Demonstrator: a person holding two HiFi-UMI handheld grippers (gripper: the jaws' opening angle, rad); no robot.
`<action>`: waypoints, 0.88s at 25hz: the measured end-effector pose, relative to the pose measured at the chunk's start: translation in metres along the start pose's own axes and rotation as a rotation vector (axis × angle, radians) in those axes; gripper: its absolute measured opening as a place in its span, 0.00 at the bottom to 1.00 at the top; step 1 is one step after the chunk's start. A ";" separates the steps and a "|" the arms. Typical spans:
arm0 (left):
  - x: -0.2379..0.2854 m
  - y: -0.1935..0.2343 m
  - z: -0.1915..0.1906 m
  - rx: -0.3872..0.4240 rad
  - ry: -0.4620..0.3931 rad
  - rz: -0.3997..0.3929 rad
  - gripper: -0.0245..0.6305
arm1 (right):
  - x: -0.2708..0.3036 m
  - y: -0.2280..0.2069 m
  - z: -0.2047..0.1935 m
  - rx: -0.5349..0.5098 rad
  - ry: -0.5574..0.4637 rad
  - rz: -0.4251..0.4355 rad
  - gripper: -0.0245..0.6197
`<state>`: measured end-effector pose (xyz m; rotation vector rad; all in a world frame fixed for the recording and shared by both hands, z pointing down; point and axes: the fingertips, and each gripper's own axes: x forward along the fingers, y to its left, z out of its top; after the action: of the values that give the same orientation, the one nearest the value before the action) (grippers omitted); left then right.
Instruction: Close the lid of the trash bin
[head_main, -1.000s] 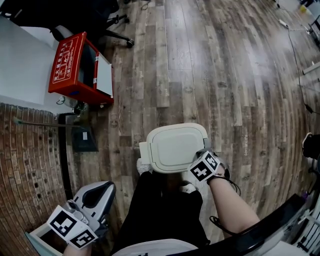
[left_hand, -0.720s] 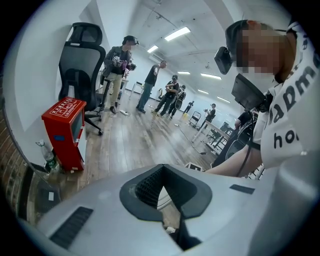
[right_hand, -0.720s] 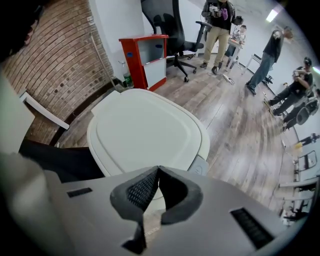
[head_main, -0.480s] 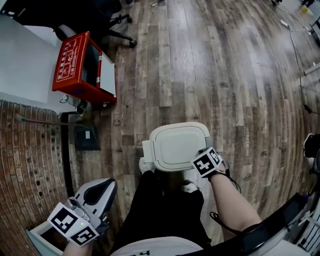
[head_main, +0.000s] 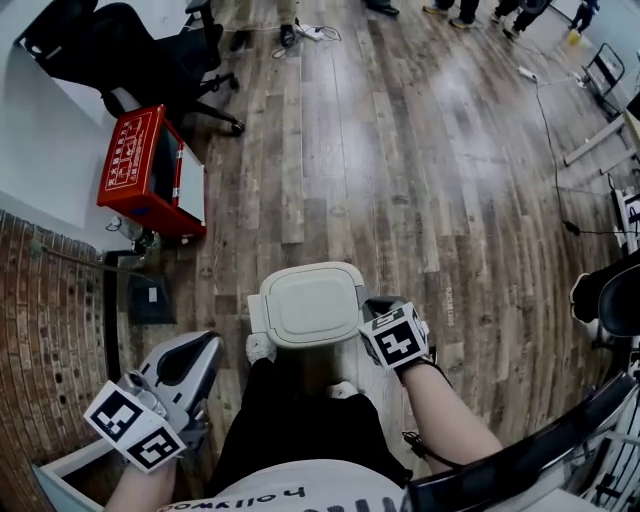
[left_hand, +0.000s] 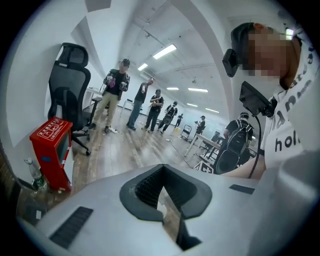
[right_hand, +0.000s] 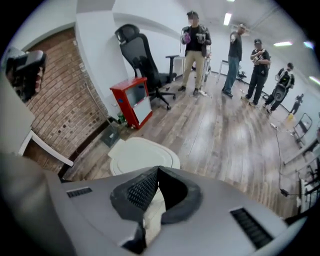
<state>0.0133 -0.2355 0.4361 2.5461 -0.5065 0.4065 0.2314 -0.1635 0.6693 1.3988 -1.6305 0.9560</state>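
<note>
The trash bin stands on the wood floor just in front of my legs, and its white lid (head_main: 308, 303) lies flat on top of it. The right gripper view shows the same lid (right_hand: 142, 155) below and ahead of the jaws. My right gripper (head_main: 368, 308) hovers at the lid's right edge, shut, with nothing between its tips (right_hand: 157, 172). My left gripper (head_main: 210, 347) hangs low at the left, away from the bin. It is also shut and empty (left_hand: 162, 168).
A red cabinet (head_main: 150, 175) and a black office chair (head_main: 120, 50) stand at the back left, beside a brick wall (head_main: 50, 330). Several people (right_hand: 195, 45) stand at the far end of the room. A cable (head_main: 560, 150) runs across the floor at right.
The head view has tilted up, so more of the room shows. My right gripper has drawn off from the lid's front right corner to its right edge. The lid stays flat.
</note>
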 end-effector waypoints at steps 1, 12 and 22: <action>0.002 -0.011 0.006 0.010 -0.020 -0.009 0.05 | -0.020 -0.003 0.010 0.010 -0.050 0.003 0.05; -0.014 -0.097 0.038 0.107 -0.145 -0.019 0.05 | -0.222 0.039 0.077 -0.098 -0.459 0.124 0.05; -0.060 -0.122 0.065 0.057 -0.220 -0.025 0.05 | -0.353 0.108 0.111 0.000 -0.871 0.332 0.05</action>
<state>0.0238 -0.1556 0.3083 2.6647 -0.5489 0.1336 0.1511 -0.1053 0.2963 1.6974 -2.5561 0.5170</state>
